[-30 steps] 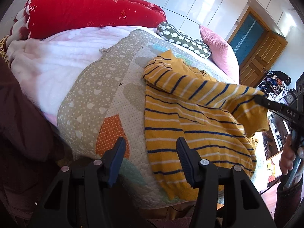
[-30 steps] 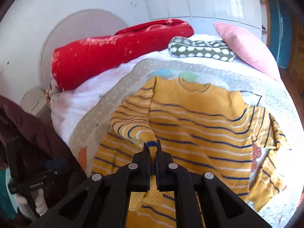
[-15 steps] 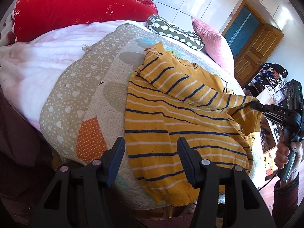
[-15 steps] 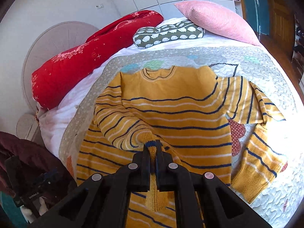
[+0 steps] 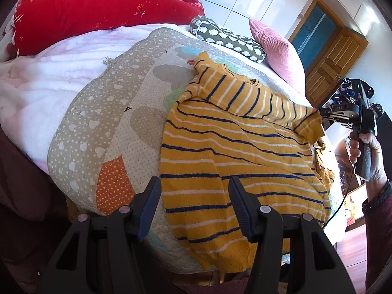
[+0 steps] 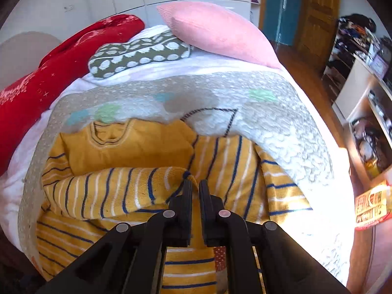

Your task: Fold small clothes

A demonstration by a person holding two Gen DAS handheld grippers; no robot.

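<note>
A yellow sweater with blue and white stripes (image 5: pixel 232 161) lies flat on a patchwork quilt (image 5: pixel 110 112) on the bed. Its left sleeve (image 5: pixel 245 93) is stretched across the chest. My right gripper (image 5: pixel 321 111) is shut on that sleeve's cuff (image 6: pixel 187 174), over the sweater's right side; in its own view the gripper (image 6: pixel 194 187) hovers above the body, near the other sleeve (image 6: pixel 281 191). My left gripper (image 5: pixel 194 193) stands open just above the sweater's near hem, with nothing pinched between its fingers.
A red rolled duvet (image 5: pixel 98 12), a white fleece blanket (image 5: pixel 49 78), a green spotted cushion (image 5: pixel 227 39) and a pink pillow (image 5: pixel 276 49) lie at the bed's head. Beyond the bed's right edge are a wooden door (image 5: pixel 330 56) and cluttered shelves (image 6: pixel 367 85).
My right gripper has carried the sleeve cuff across the sweater to its right side and lower, drawing the sleeve straight over the chest. My left gripper has slid slightly towards the hem, still open.
</note>
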